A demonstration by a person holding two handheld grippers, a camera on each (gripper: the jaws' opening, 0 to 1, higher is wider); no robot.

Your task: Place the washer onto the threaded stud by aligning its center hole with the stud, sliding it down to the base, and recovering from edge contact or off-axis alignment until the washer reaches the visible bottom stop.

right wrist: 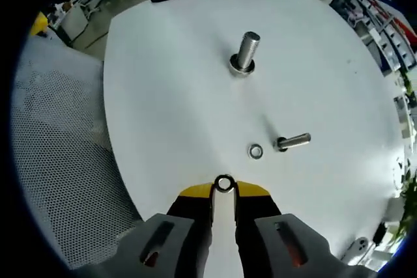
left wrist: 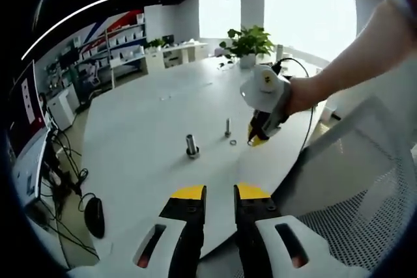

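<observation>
In the right gripper view, my right hand-held gripper (right wrist: 223, 190) has its yellow tips closed on a washer (right wrist: 224, 183), which sits pinched between them with its hole showing. Just beyond it on the white tabletop (right wrist: 169, 109) lies a second washer (right wrist: 256, 152), flat and loose, next to the thin threaded stud (right wrist: 292, 140). Farther away stands a thicker stud (right wrist: 245, 51) with a ring already at its base. In the left gripper view, my left hand-held gripper (left wrist: 219, 194) hangs over the near edge of the tabletop, jaws nearly together with only a narrow gap and nothing between them. I judge the step as carrying the washer toward a stud; which one I cannot tell. The next move calls for bringing the washer level over the top of the stud, hole centred on its axis, before I release it.
</observation>
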